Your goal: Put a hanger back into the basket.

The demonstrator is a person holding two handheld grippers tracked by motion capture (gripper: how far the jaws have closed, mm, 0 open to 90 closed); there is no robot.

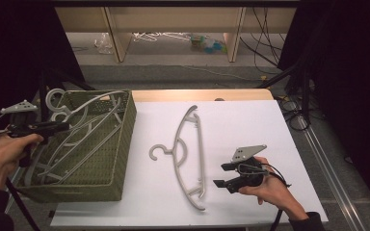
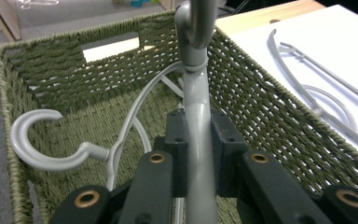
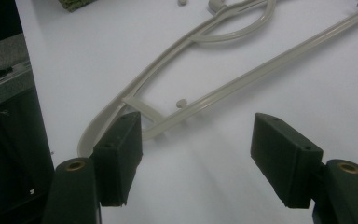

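1. Two grey plastic hangers are what I am working: the held hanger (image 2: 196, 121), smooth and round-barred, is pinched in my left gripper (image 1: 60, 126) over the woven basket (image 1: 125, 144), its hook rising past the basket's far rim in the left gripper view.
2. The left jaws are clenched on that hanger's bar, black pads pressing on both sides of it.
3. Inside the basket lies another hanger (image 2: 42, 154), its thick hook curled open toward the near wall, its thin arms running down to the floor of the basket.
4. The basket is olive green, tightly plaited cord with a slot handle cut in the far wall; it stands at the left edge of the bench (image 1: 250, 120), which is covered in a plain white sheet.
5. The flat hanger (image 1: 189, 159) lies on the white sheet, between the basket and my right gripper (image 1: 224, 175), its hook pointing toward the basket, its long curved arm and straight bar joined by a short strut.
6. The right jaws stand released, wide apart just above the sheet, right beside that hanger's near end, nothing between them.
7. Beyond the bench, a wooden shelf frame (image 1: 173, 29) stands on the floor with cables (image 1: 265, 43) trailing at its right.
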